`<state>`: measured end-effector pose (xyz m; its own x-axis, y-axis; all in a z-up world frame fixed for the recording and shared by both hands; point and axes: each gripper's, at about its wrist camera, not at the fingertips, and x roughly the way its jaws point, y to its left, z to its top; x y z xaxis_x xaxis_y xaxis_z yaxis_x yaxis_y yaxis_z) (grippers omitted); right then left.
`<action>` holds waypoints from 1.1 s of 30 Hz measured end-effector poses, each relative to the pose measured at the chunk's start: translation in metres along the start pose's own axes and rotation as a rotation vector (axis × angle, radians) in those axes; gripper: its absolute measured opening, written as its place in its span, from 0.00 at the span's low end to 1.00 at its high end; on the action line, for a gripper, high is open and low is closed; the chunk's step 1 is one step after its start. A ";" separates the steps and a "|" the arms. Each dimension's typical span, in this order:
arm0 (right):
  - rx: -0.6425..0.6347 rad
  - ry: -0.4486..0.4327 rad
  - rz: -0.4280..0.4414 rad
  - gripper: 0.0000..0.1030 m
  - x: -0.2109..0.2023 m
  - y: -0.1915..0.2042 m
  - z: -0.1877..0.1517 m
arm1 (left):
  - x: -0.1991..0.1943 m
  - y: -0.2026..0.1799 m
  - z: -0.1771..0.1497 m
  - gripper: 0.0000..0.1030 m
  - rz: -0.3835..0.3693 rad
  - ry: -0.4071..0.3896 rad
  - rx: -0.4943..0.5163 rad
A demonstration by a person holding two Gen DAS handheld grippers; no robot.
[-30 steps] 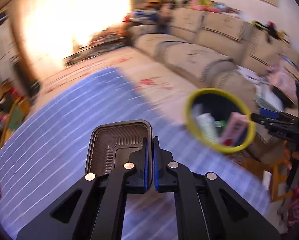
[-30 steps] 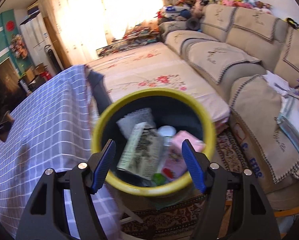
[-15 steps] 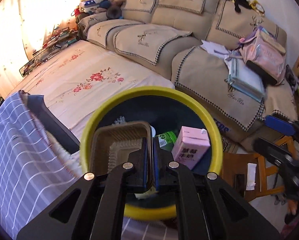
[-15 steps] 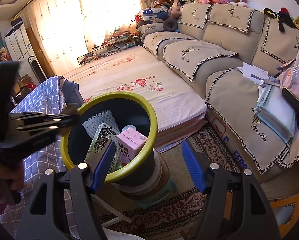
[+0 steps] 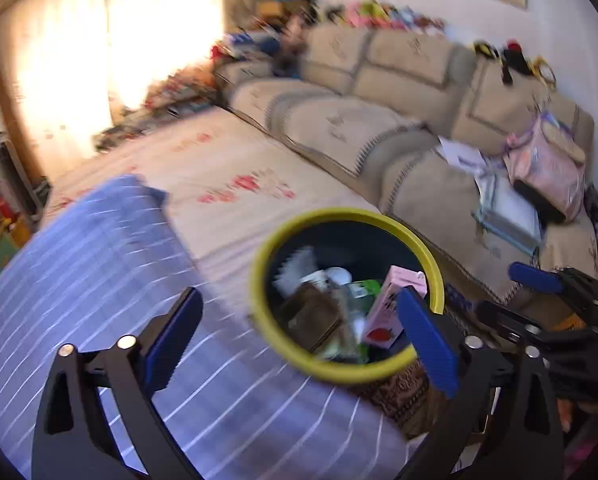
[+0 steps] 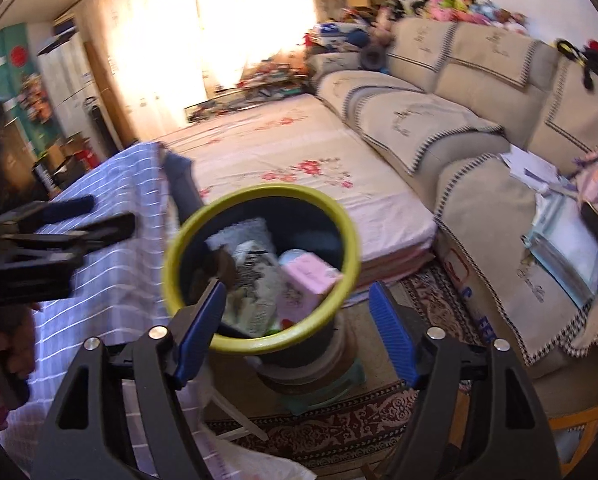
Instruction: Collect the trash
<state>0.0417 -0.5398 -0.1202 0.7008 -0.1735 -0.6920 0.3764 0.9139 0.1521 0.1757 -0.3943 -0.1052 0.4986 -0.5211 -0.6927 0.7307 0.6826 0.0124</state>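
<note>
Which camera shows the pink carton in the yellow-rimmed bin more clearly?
The right wrist view: the pink carton is fairly sharp inside the bin. In the left wrist view the carton is blurred and partly behind a fingertip.

The worktop [image 5: 99,280] was covered by a blue cloth [image 6: 119,240] crossed by thin white lines, and the cloth was seen hanging over the worktop's edge. The floor [image 6: 383,360] was covered by a dark red patterned rug [image 6: 339,436]. On the rug a low pale green stool [image 6: 323,396] was set, and the black bin [image 6: 259,268] with a yellow rim was carried on it, just beside the worktop's edge. A low bed [image 6: 299,152] with a flowered pink sheet was laid on the floor between the worktop and the beige sofa [image 6: 479,120].
</note>
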 end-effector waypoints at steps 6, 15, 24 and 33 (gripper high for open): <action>-0.116 -0.043 0.074 0.88 -0.029 0.054 -0.007 | -0.123 0.052 -0.058 0.95 0.201 -0.100 -0.139; -0.234 -0.109 0.157 0.93 -0.080 0.113 -0.022 | -0.263 0.110 -0.164 0.95 0.548 -0.189 -0.364; -0.260 -0.182 0.196 0.93 -0.123 0.130 -0.030 | -0.339 0.121 -0.225 0.95 0.634 -0.252 -0.487; -0.272 -0.235 0.201 0.93 -0.146 0.134 -0.034 | -0.354 0.099 -0.233 0.95 0.645 -0.289 -0.469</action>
<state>-0.0311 -0.3794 -0.0227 0.8750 -0.0317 -0.4830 0.0658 0.9964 0.0538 -0.0374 -0.0232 -0.0267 0.8977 -0.0238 -0.4400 0.0249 0.9997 -0.0033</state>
